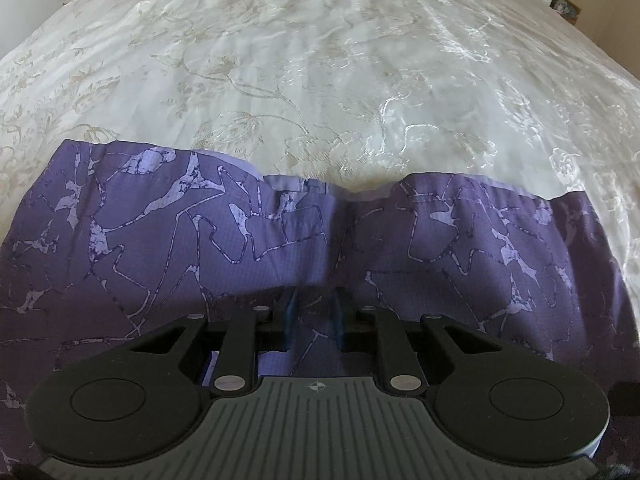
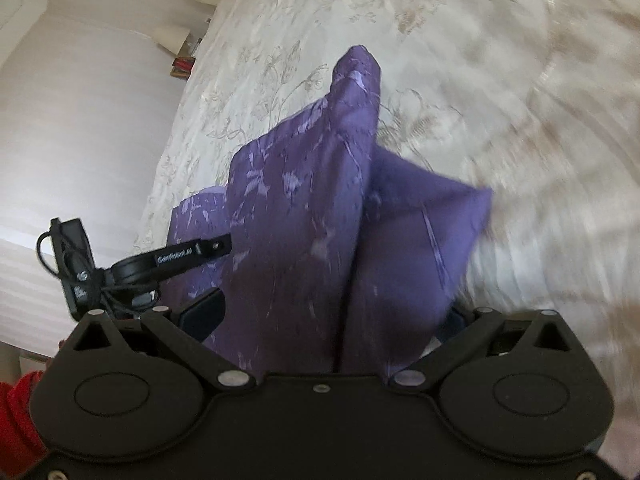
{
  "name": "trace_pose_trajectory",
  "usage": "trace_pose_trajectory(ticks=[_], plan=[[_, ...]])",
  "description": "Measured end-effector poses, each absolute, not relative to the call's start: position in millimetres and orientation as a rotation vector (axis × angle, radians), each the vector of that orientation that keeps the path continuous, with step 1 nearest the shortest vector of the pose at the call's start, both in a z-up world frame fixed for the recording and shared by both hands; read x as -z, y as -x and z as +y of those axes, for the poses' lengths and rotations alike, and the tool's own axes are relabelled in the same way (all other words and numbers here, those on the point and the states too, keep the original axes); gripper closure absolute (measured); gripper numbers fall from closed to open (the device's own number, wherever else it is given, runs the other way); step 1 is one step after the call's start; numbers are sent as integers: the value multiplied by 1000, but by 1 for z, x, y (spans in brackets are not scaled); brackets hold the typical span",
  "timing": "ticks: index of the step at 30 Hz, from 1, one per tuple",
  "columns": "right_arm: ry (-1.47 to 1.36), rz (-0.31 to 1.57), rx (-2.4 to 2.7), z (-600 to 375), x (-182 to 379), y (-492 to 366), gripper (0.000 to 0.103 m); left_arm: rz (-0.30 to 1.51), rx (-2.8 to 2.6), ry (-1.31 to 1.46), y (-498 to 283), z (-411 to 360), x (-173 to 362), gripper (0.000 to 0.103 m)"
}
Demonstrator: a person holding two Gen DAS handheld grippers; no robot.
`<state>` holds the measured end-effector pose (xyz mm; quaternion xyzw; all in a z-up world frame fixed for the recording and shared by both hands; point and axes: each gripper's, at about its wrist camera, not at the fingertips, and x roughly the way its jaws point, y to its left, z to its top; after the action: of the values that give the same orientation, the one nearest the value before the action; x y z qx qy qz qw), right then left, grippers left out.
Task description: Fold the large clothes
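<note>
On the bed [image 1: 320,60], the left hand-held gripper [image 1: 314,312] pinched the purple patterned garment [image 1: 160,240] below its waistband; the right hand-held gripper [image 2: 336,320], spread, cradled bunched cloth toward twelve o'clock. Next, probably, folding it over.

I read the purple garment [image 1: 168,240] as thin matt woven cloth with a fine grid texture. Bedspread [image 1: 320,72], from 9 to 3 o'clock, is cream cloth with glossy embroidered flowers. Left gripper [image 1: 314,312] is matt black plastic with shiny metal pins and a ribbed grey base.
</note>
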<state>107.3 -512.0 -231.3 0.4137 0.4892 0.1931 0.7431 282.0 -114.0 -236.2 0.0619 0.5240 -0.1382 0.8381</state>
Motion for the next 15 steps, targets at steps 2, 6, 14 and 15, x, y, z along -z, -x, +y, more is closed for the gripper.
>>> trace_pose_trajectory(ticks=[2,6,14,15], plan=[[-919,1078,-420,-510,233,-113,0,1111,291,-126,-284,-114,237,86],[-948,1094,-388,-506,236,-117,0,1120,292,-112,-290,-114,238,86],[-906,1123,-402,-496,237,-122,0,1130,257,-36,-282,-109,224,86],[-916,1120,-403,-494,237,-125,0,1129,258,-16,-278,-106,221,86]])
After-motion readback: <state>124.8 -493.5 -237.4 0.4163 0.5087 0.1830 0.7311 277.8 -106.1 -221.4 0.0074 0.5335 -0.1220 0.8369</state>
